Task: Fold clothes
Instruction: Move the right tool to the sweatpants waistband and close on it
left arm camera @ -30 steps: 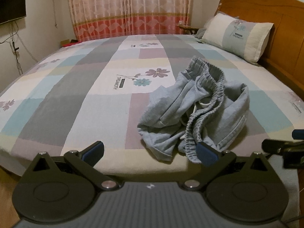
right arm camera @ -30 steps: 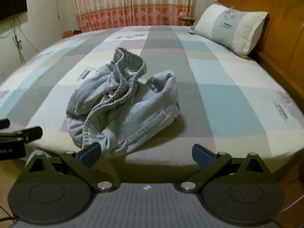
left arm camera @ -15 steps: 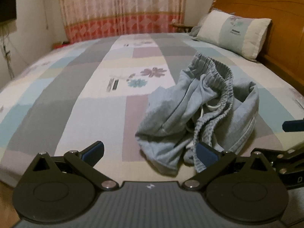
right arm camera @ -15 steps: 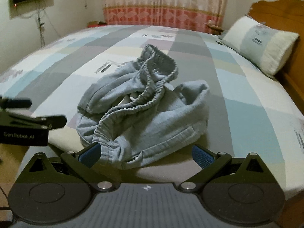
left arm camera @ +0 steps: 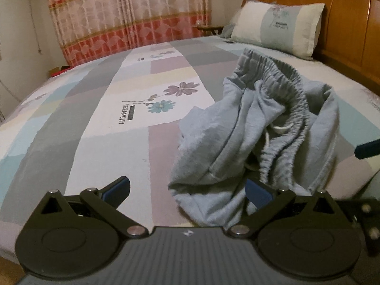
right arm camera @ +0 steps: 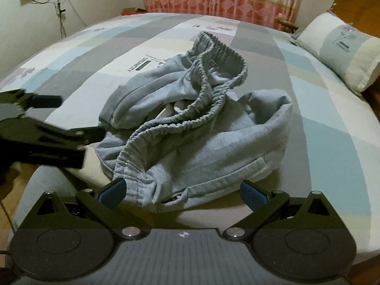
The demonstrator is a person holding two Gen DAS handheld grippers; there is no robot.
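Shorts (right arm camera: 197, 118) lie crumpled between both wide-open hand-held grippers (left arm camera: 187, 190) (right arm camera: 182, 192) (pocket seam visible only from right).

Light-blue shorts (right arm camera: 197, 128) crumpled on bed, elastic waistband up, unfolded.

Left gripper (left arm camera: 187, 191) sits low in frame, jaws spread wide; right gripper (right arm camera: 182, 192) matches it, fingers parted, and the left one shows again at mid-left of the right view

"DREAMCITY" on bedsheet (left arm camera: 123, 116), pillow (left arm camera: 280, 26)
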